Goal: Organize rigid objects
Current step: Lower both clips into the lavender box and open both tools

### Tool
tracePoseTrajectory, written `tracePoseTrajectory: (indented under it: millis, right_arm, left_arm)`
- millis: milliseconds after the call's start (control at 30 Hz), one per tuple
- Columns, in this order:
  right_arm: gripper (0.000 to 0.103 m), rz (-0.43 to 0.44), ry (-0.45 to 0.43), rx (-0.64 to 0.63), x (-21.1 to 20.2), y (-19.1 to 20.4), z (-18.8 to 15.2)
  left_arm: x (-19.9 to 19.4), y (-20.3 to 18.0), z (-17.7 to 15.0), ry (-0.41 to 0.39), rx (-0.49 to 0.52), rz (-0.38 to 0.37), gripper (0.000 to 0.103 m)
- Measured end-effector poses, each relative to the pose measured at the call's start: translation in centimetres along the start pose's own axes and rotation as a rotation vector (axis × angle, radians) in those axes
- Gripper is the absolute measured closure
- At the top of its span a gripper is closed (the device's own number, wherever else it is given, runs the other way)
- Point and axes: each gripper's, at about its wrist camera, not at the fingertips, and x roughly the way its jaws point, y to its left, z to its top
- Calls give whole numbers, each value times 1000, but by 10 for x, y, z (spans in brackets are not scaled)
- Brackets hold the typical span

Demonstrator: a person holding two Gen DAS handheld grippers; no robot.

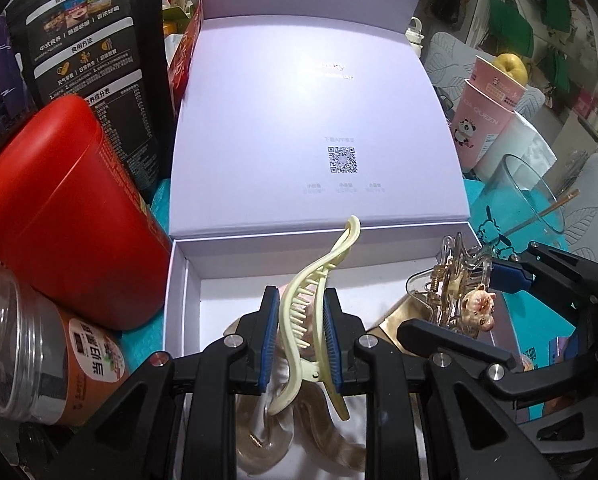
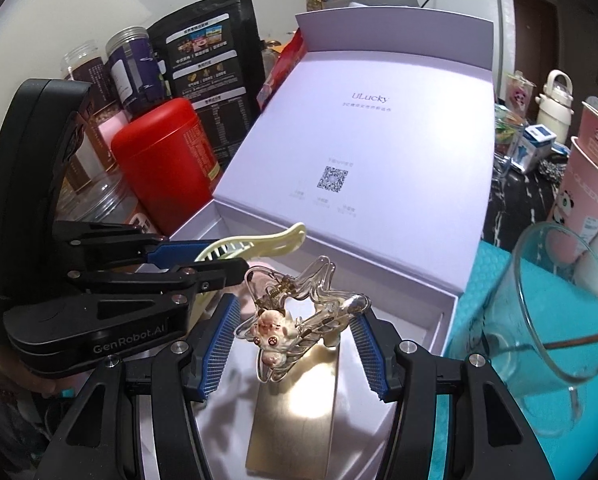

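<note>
My left gripper is shut on a cream hair claw clip, held over the open pale lilac box. It also shows in the right wrist view. My right gripper stands with its jaws wide around a clear hair clip with a pink pig charm; the clip's right tip touches the right pad, the left pad stands apart. The clip also shows in the left wrist view. Under it lies a gold card. A beige hair piece lies in the box below the left gripper.
A red tin, a clear jar and a black food pouch stand left of the box. A tilted glass cup with a stick and pink paper cups stand to the right on a teal mat.
</note>
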Motion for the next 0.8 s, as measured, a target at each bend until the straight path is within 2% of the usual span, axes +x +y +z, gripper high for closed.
tracePoseTrajectory:
  millis: [267, 500, 567, 667, 700, 767, 800]
  right_arm:
    - [46, 7, 31, -7, 11, -2, 2]
    - [45, -14, 43, -13, 11, -2, 2]
    - [36, -21, 42, -10, 10, -3, 3]
    - [36, -28, 35, -5, 4, -5, 2]
    - [35, -30, 34, -4, 1, -5, 1]
    - [35, -38, 32, -2, -2, -6, 0]
    - [35, -40, 29, 1, -4, -7, 0]
  left_arm:
    - [10, 1, 3, 29, -18, 8, 81]
    - [13, 2, 1, 40, -41, -39, 81]
    - [13, 2, 1, 44, -52, -42, 81]
    - [10, -1, 1, 40, -59, -34, 79]
    - [9, 0, 0, 42, -62, -33, 74]
    - [6, 0, -2, 43, -69, -30, 57]
    - [4, 0, -2, 39, -71, -32, 42]
